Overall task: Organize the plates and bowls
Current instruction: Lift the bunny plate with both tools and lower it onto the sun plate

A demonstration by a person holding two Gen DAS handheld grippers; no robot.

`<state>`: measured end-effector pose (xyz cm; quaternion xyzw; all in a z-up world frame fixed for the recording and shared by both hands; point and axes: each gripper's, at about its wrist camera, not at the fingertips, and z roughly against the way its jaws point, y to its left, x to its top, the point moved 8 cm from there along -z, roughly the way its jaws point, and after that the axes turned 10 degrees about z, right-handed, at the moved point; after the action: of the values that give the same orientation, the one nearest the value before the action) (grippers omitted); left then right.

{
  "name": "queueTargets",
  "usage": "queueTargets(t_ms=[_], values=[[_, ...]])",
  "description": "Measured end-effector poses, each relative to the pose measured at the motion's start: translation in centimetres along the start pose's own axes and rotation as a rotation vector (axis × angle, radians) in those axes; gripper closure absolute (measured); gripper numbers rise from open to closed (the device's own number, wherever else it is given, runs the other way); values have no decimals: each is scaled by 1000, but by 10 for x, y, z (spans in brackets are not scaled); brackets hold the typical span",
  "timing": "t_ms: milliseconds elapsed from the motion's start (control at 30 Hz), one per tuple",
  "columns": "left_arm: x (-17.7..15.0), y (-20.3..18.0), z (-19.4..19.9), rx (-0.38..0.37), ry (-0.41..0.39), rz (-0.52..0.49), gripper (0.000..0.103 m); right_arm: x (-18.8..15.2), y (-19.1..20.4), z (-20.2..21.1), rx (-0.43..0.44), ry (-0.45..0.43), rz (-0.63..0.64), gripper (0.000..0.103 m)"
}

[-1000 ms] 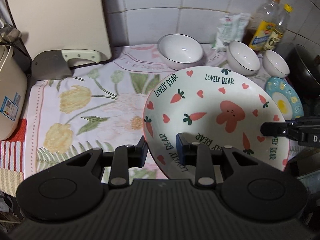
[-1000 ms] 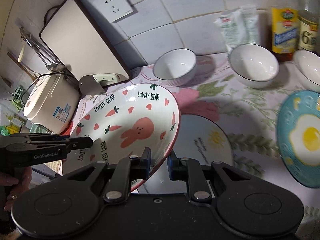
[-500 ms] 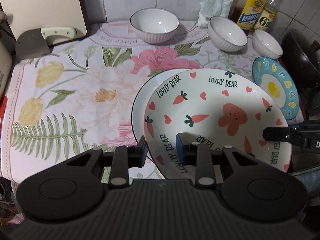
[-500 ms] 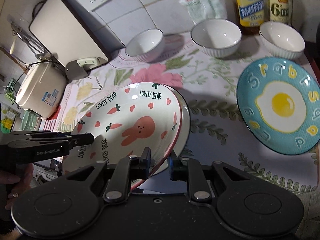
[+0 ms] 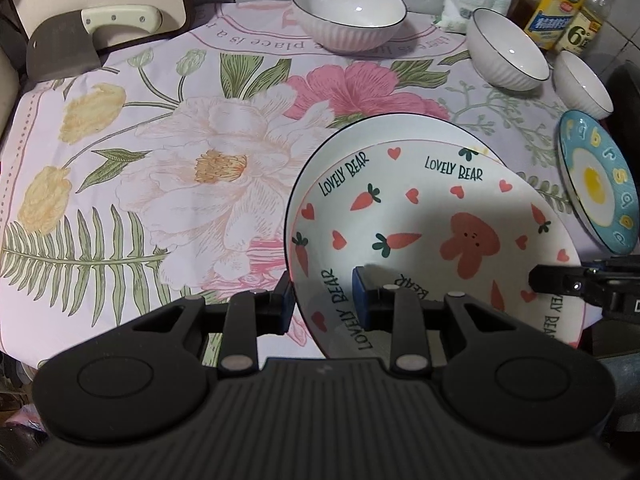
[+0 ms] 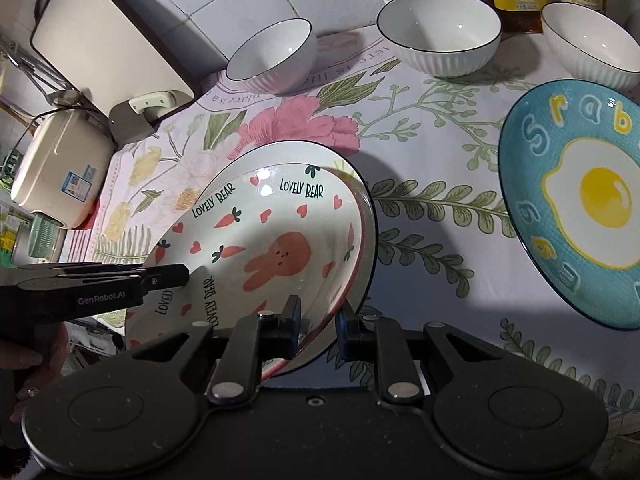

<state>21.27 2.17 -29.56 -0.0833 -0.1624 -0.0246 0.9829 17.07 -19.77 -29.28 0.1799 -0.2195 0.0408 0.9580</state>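
We hold bunny plate (image 5: 432,220) by opposite rims — left tool (image 5: 322,300) and right tool (image 6: 318,322) both clamped on it — directly over white plate (image 5: 360,136) on floral-clothed bench (image 5: 160,152).

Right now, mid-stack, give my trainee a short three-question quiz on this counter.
1. True or false: both the left gripper and right gripper clamp the rabbit plate.
2. What lies directly under it? A) egg plate B) white plate C) cleaver
3. How many white bowls stand by the wall?

Key: 1 true; 2 B; 3 three.
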Motion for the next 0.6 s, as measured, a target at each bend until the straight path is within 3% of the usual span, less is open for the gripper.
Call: queueTargets(t_ms=[467, 600], values=[[2, -1, -5, -17, 14, -17, 75, 9, -5, -9, -82, 13, 21, 79], [-3, -1, -12, 69, 60, -53, 76, 8, 5, -14, -124, 36, 84, 78]])
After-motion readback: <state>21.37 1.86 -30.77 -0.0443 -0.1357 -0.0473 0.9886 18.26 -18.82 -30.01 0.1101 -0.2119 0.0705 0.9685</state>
